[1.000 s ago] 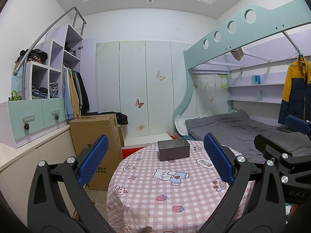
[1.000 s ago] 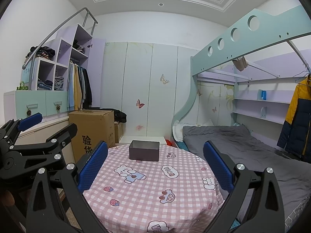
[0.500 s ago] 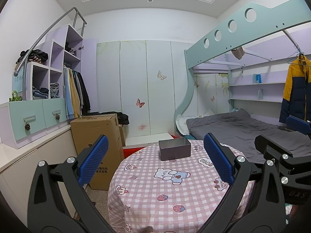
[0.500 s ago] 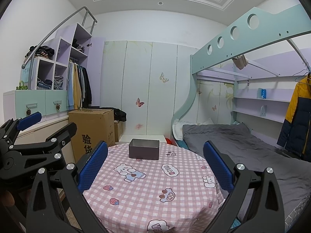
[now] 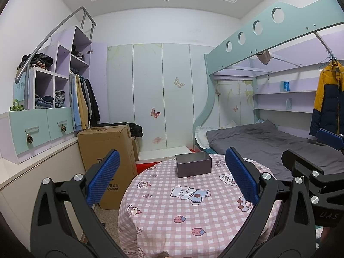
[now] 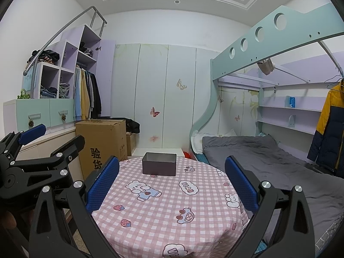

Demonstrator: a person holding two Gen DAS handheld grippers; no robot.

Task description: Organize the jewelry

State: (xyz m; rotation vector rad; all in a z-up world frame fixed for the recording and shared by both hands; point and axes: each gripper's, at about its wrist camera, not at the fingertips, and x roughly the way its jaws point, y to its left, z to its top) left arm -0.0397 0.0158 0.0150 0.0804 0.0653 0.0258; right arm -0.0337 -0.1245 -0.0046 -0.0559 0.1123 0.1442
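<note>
A: What is sitting on the table [image 5: 163, 221]?
B: A grey tin box [image 5: 193, 164] is standing at the far side of the round table, on the pink checked cloth; its top is open, but what is lying inside is hidden from here; no jewelry is showing on the cloth.
A: And the tongs?
B: The left gripper [image 5: 172, 176] is hovering over the near edge, its blue pads spread wide, holding nothing; the right gripper [image 6: 172, 180] is doing likewise, wide apart and touching nothing.
A: How are they lying?
B: Both are pointing level toward the box, side by side; a cardboard carton [image 6: 103, 142] is standing left of the table, a bed [image 6: 268, 163] right.
</note>
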